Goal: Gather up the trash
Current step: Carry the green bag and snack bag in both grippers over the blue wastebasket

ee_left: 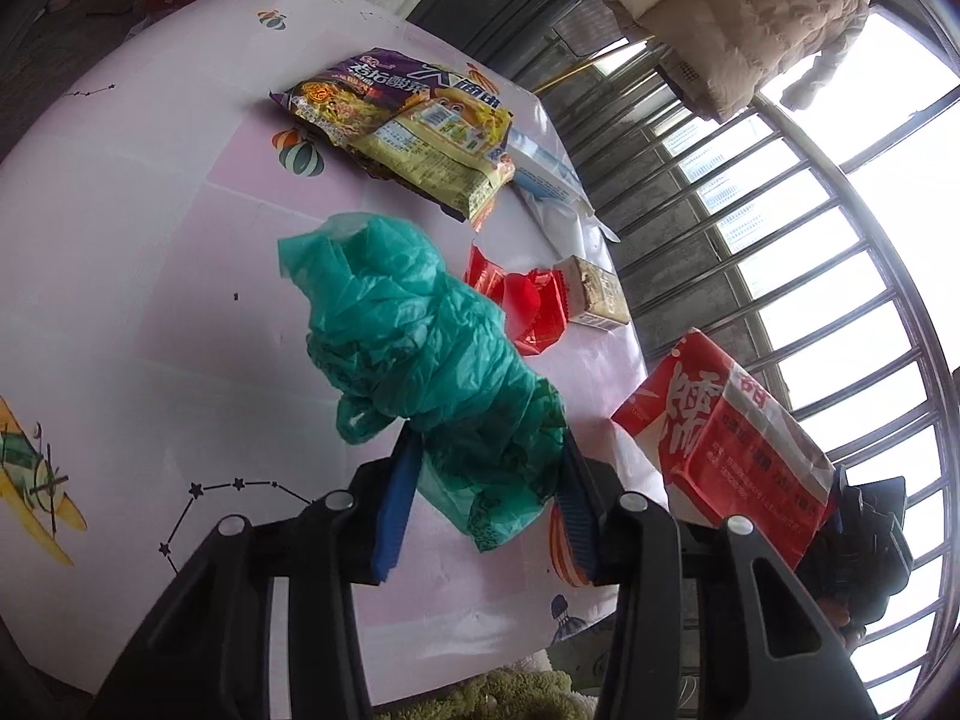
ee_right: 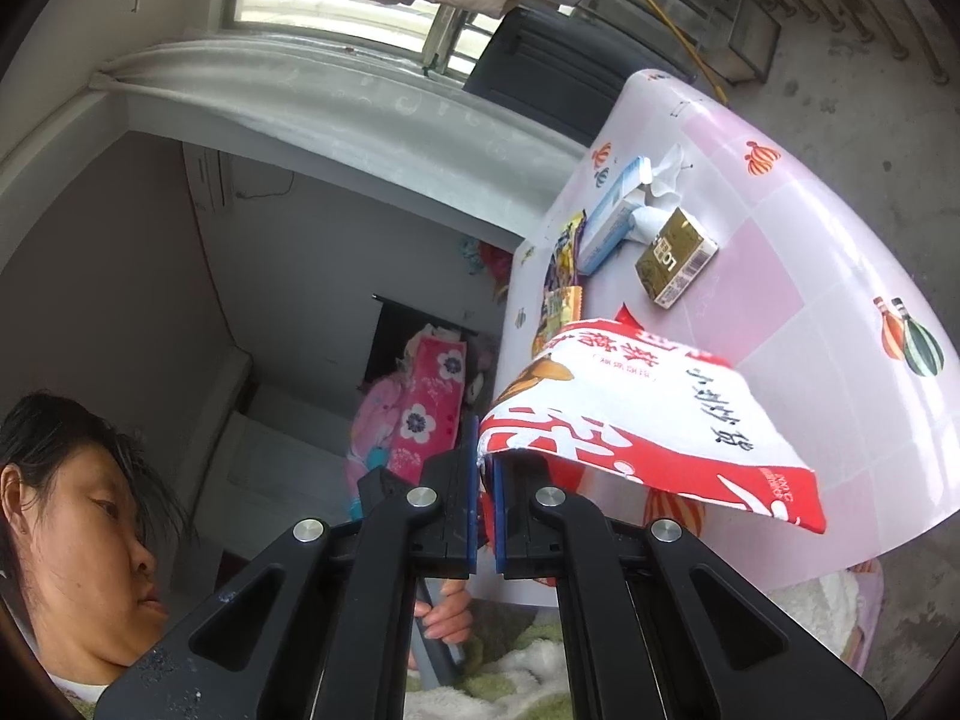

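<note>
My left gripper (ee_left: 486,468) is shut on a crumpled green plastic bag (ee_left: 420,348) that rests on the pink table (ee_left: 150,240). My right gripper (ee_right: 487,468) is shut on the edge of a red and white snack packet (ee_right: 648,420), held above the table's near edge; the packet also shows in the left wrist view (ee_left: 732,444). On the table lie a purple and yellow noodle packet (ee_left: 408,126), a red wrapper (ee_left: 528,300) and a small drink carton (ee_left: 594,291), which also shows in the right wrist view (ee_right: 675,258).
A blue and white tissue pack (ee_right: 612,213) with a loose tissue (ee_right: 666,174) lies at the table's far side. A window grille (ee_left: 810,228) and a hanging padded coat (ee_left: 738,6) are beyond the table. A person's face (ee_right: 78,552) is at lower left.
</note>
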`<state>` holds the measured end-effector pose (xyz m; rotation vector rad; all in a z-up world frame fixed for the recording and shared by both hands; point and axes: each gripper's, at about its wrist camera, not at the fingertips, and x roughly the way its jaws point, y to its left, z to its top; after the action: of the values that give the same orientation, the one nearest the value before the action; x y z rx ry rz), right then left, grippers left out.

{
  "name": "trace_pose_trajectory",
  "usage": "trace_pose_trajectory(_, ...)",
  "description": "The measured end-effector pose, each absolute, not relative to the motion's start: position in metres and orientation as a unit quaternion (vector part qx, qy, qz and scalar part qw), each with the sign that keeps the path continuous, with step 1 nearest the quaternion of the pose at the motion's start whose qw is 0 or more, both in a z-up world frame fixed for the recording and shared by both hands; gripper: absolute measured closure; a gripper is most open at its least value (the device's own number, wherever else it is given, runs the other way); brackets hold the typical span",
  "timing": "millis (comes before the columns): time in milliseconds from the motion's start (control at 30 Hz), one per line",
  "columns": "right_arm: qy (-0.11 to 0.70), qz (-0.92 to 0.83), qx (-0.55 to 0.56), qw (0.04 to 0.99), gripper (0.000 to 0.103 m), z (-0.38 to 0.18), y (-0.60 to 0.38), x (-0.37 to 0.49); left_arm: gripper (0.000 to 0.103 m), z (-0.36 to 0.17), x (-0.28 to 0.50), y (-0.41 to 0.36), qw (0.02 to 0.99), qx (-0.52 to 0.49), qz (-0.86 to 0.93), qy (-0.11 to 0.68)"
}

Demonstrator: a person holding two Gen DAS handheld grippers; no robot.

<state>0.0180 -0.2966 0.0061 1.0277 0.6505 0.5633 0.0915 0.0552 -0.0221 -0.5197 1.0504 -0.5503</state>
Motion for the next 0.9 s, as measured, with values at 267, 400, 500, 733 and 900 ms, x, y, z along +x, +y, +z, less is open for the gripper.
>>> trace_pose_trajectory(267,0.227,0.201,0.466,0.831,0.101,0.039,-0.344,-0.016,0.061,0.037,0.083,0.005,0.794,-0.194,-0.368,0.442)
trace_pose_trajectory(400,0.18,0.145,0.474,0.85,0.101,0.046,-0.38,-0.038,0.061,0.061,0.087,-0.061,0.765,-0.144,-0.451,0.436)
trace_pose_trajectory(500,0.159,0.079,0.474,0.863,0.101,0.044,-0.408,-0.051,0.061,0.066,0.091,-0.124,0.728,-0.095,-0.509,0.449)
trace_pose_trajectory(733,0.157,-0.067,0.491,0.854,0.101,0.006,-0.474,-0.044,0.061,0.036,0.087,-0.284,0.635,0.047,-0.592,0.494)
trace_pose_trajectory(900,0.163,-0.132,0.526,0.824,0.101,-0.041,-0.527,-0.025,0.06,-0.009,0.084,-0.384,0.591,0.135,-0.598,0.524)
